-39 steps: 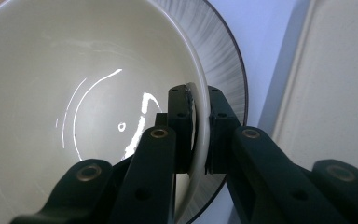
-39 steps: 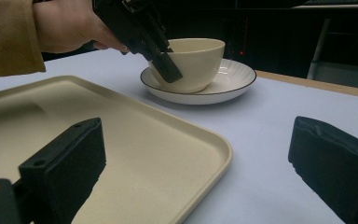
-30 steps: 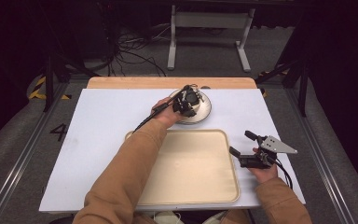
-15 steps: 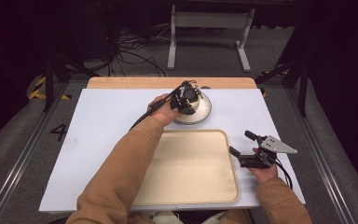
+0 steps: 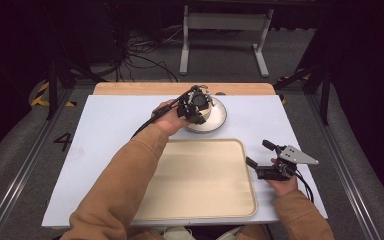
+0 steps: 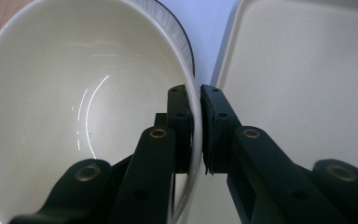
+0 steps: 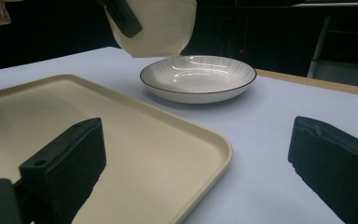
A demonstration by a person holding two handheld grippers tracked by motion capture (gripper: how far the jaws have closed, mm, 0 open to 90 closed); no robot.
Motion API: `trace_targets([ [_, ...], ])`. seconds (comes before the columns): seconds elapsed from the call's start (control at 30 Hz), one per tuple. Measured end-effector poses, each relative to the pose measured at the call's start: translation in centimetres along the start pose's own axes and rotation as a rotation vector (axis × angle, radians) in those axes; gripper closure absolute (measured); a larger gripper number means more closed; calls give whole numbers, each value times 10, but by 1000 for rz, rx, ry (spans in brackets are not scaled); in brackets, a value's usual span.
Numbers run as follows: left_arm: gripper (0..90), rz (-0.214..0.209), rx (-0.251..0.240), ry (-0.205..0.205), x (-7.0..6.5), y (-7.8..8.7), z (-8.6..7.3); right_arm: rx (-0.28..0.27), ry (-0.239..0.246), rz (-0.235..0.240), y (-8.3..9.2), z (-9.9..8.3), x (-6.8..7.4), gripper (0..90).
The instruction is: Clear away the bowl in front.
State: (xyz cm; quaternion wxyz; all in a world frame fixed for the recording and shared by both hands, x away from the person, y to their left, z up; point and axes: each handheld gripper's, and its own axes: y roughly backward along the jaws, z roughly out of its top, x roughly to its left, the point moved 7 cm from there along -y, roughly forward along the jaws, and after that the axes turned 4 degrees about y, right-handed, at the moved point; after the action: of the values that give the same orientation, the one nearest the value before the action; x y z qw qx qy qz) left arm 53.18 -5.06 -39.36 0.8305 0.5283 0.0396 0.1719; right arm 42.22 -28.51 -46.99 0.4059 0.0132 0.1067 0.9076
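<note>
Overhead, left claw [image 5: 196, 106] pinching bowl [image 6: 74, 107] rim, close-up showing bare interior

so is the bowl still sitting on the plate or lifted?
Lifted. The right gripper view shows the bowl hanging clear above the plate, and the left gripper is clamped on its rim.

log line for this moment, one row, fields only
left gripper: shut on bowl rim, bowl in air above plate | right gripper: open, beside tray | tray: bare
</note>
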Motion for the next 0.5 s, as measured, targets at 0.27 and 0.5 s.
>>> trace_targets([
  [0.27,837,-11,11,-21,-17,17,-10,5,4,1,0,0,0,45],
  [0.5,837,-33,14,-52,-28,26,-25,9,9,1,-1,0,0,47],
])
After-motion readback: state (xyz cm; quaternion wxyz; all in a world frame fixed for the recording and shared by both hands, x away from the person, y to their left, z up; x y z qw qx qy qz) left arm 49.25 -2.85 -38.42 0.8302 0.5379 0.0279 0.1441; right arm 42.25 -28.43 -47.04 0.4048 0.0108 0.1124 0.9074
